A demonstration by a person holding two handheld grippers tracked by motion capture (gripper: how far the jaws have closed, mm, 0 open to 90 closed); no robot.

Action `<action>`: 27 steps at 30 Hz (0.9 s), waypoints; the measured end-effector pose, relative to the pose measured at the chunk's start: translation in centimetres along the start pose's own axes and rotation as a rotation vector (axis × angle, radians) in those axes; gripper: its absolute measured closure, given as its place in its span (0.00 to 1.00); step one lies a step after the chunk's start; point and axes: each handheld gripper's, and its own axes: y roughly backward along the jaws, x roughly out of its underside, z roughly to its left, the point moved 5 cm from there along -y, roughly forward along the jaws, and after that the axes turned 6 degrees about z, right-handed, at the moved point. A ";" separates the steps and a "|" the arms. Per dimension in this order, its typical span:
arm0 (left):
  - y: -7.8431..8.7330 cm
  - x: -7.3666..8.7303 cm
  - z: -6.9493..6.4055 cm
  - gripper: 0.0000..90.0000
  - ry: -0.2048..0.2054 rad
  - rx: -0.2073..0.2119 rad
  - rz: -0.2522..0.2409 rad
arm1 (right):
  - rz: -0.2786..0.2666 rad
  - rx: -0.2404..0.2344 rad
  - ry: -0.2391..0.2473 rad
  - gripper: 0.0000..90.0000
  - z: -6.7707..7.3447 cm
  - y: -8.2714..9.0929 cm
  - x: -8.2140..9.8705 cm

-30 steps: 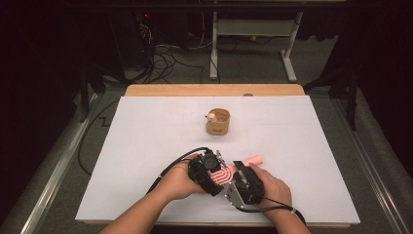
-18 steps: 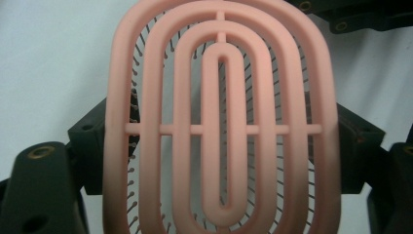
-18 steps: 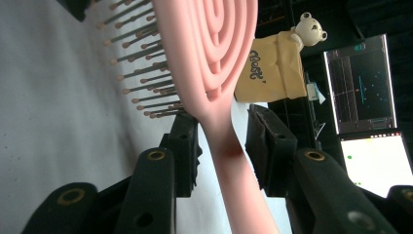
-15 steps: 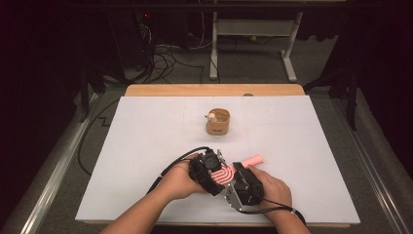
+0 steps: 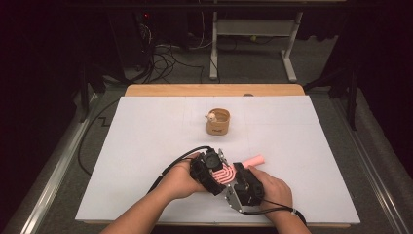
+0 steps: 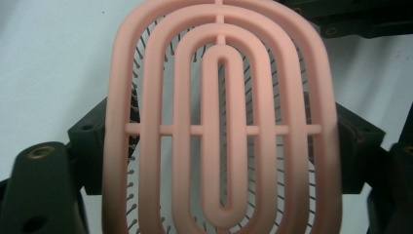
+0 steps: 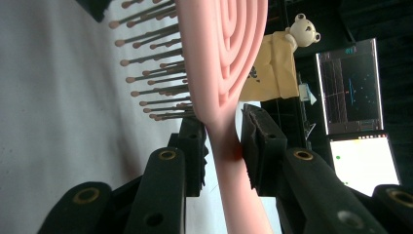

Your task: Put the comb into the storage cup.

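Note:
A pink hairbrush (image 5: pixel 225 174) with a slotted oval head and thin bristles is held just above the white table near its front edge. Its handle (image 5: pixel 254 160) points to the right. My left gripper (image 5: pixel 214 170) is shut across the sides of the head (image 6: pixel 221 131). In the left gripper view both jaws of the left gripper (image 6: pixel 221 144) hug the head's rim. My right gripper (image 5: pixel 238 179) has just been closing its jaws. In the right gripper view the right gripper (image 7: pixel 224 141) has its pads pressed on the brush's neck (image 7: pixel 225 146) from both sides.
A tan paper cup (image 5: pixel 217 122) with a small bear figure on its rim stands at the middle of the white mat (image 5: pixel 146 146). The right gripper view also shows the cup (image 7: pixel 272 68). Behind the table are a wooden edge (image 5: pixel 214 90), cables and a desk frame.

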 end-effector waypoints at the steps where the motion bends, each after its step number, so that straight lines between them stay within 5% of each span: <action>1: 0.0 0.0 0.0 0.22 -0.001 0.000 0.001 | 0.003 0.002 0.005 0.82 0.0 0.0 0.0; 27: 0.2 -0.1 -0.1 0.22 0.003 0.014 -0.013 | 0.008 0.035 0.077 0.87 0.4 0.0 -0.2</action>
